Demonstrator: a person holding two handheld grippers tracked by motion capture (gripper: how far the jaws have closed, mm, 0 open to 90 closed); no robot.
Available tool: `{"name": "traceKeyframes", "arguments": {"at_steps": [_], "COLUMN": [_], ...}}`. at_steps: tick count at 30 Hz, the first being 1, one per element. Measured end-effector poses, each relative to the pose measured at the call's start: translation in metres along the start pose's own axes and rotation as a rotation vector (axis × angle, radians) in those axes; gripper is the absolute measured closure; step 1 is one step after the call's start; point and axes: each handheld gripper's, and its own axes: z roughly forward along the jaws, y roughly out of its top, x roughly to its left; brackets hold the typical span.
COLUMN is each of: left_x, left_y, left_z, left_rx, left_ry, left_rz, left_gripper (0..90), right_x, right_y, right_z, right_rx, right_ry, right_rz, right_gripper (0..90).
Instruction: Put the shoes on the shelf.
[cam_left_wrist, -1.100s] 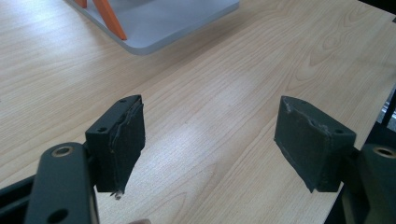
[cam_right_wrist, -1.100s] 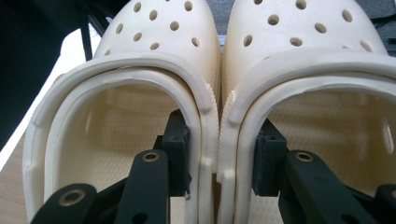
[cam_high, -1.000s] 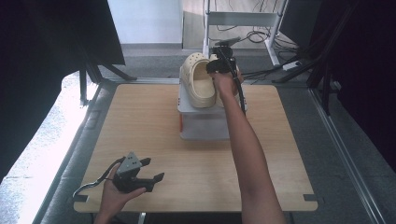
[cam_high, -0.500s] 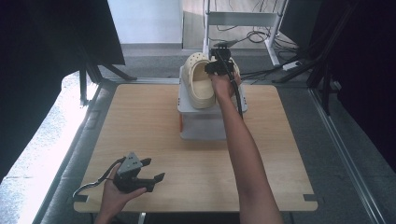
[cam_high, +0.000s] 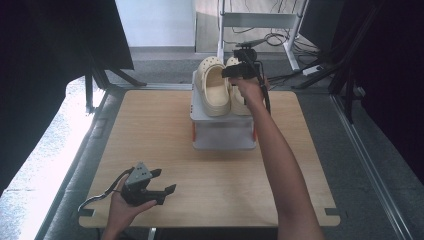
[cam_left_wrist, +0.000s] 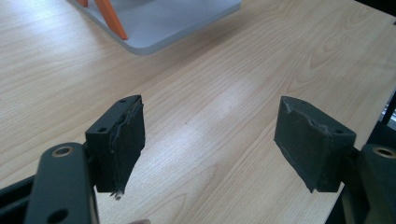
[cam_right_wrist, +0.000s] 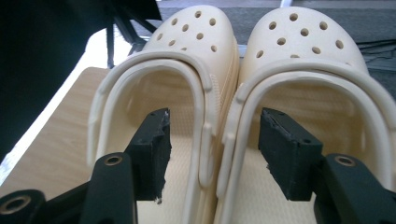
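Note:
Two cream clogs stand side by side, toes away from me, on a grey box (cam_high: 222, 137) at the table's far middle: the left clog (cam_high: 215, 90) (cam_right_wrist: 187, 42) and the right clog (cam_high: 240, 105) (cam_right_wrist: 303, 42). My right gripper (cam_high: 237, 75) (cam_right_wrist: 212, 140) hovers over their heel ends, one jaw in each clog, straddling the two touching side walls. Its jaws have just been opening and the pads stand off the walls. My left gripper (cam_high: 165, 180) (cam_left_wrist: 210, 140) rests open and empty at the table's front left.
The grey box (cam_left_wrist: 159, 23) has orange strips (cam_left_wrist: 109, 16) on its front. Bare wooden table (cam_high: 150, 125) lies around the box. A white metal frame (cam_high: 260, 20) and cables sit on the floor beyond the far edge.
The right gripper's jaws have widened and the hand has drawn slightly up and back from the clogs. The left hand has stayed put.

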Motion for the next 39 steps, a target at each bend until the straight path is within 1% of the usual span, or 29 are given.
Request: {"name": "traceKeyframes", "arguments": {"at_steps": [3,7,12,13,18,24,27,30,35,39], "left_x": [0.0,0.0,-0.001,-0.001,-0.001,-0.001,-0.001,-0.001,-0.001,-0.002], "left_y": [0.0,0.001,0.0,0.0,0.0,0.0,0.0,0.0,0.0,0.0], "left_z": [0.001,0.001,-0.001,-0.002,-0.002,-0.003,-0.003,-0.004,-0.004,-0.003], "left_rx": [0.002,0.002,-0.004,-0.003,-0.006,-0.007,-0.006,-0.009,-0.01,-0.004], "left_ry": [0.0,0.004,0.009,0.007,0.002,0.003,0.003,0.006,0.008,0.005], "left_rz": [-0.004,-0.002,-0.001,0.002,0.003,0.003,0.002,0.001,-0.001,0.0], "left_gripper": [24.9,25.0,25.0,25.0,24.9,25.0,25.0,25.0,25.0,24.9], "right_x": [-0.005,-0.013,-0.018,-0.02,-0.023,-0.027,-0.029,-0.03,-0.032,-0.033], "right_y": [-0.002,-0.009,-0.019,-0.022,-0.03,-0.04,-0.048,-0.056,-0.073,-0.086], "right_z": [-0.012,-0.021,-0.025,-0.026,-0.03,-0.041,-0.046,-0.051,-0.062,-0.069], "right_rx": [-0.007,-0.005,-0.003,-0.01,-0.016,-0.049,-0.066,-0.076,-0.098,-0.11], "right_ry": [0.013,0.051,0.096,0.108,0.139,0.205,0.242,0.264,0.328,0.363], "right_rz": [-0.02,-0.028,-0.056,-0.064,-0.1,-0.153,-0.173,-0.19,-0.226,-0.255], "right_gripper": [43.0,42.9,43.8,44.2,45.3,46.5,46.9,47.1,48.5,48.9]}}
